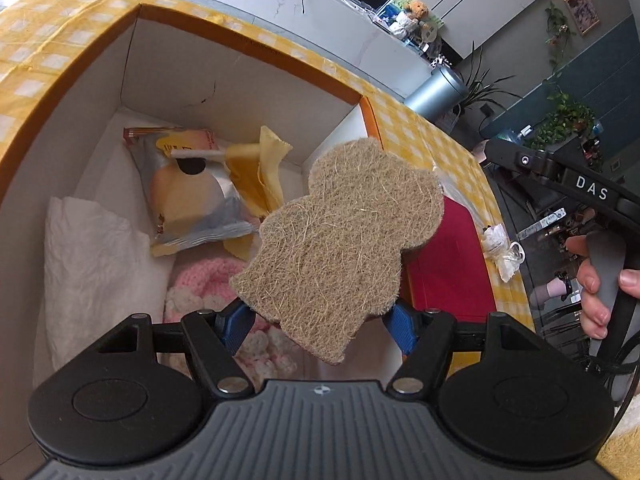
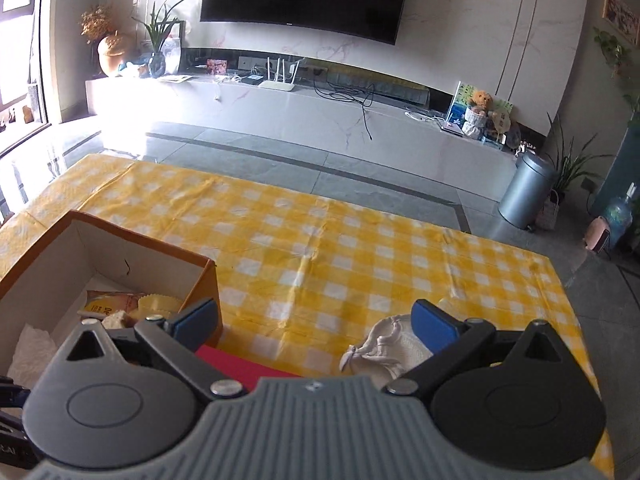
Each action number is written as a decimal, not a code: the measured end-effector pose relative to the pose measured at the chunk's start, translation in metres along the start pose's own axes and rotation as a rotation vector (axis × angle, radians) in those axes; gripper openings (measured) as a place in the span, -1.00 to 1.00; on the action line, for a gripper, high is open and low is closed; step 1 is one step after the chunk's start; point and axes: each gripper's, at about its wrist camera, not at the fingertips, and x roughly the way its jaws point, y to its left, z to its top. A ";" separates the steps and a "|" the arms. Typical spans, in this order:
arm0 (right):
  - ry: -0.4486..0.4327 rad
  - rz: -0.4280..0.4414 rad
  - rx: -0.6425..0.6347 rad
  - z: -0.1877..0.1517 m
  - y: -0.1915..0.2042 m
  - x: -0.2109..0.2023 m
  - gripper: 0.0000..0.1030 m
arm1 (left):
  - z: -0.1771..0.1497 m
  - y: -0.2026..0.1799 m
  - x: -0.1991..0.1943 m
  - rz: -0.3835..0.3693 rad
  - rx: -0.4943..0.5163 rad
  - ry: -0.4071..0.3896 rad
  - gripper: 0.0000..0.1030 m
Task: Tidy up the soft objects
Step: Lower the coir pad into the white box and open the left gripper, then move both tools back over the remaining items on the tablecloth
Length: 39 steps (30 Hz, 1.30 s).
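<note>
Left hand-held gripper [image 1: 320, 320] pinching scrubbing pad [image 1: 340, 236] by its lower edge, above box [image 1: 248, 44].
Might slip early, landing beside red card [image 1: 448, 264] rightward; right hand-held gripper [image 2: 316, 320] spread, idle.

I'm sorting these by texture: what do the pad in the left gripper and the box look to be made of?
Pad: coarse tan plant fibre, likely coir or loofah; loose matted strands show, matte finish. Box: cardboard, judging by thin folded walls, matte white inside, orange outside.

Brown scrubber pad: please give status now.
Left tool shut on scrubber pad, above box. Right tool open, empty. Nothing in the way.
</note>
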 end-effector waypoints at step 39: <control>0.066 0.001 0.056 -0.044 -0.012 0.020 0.95 | -0.013 -0.038 -0.057 0.133 0.236 -0.289 0.91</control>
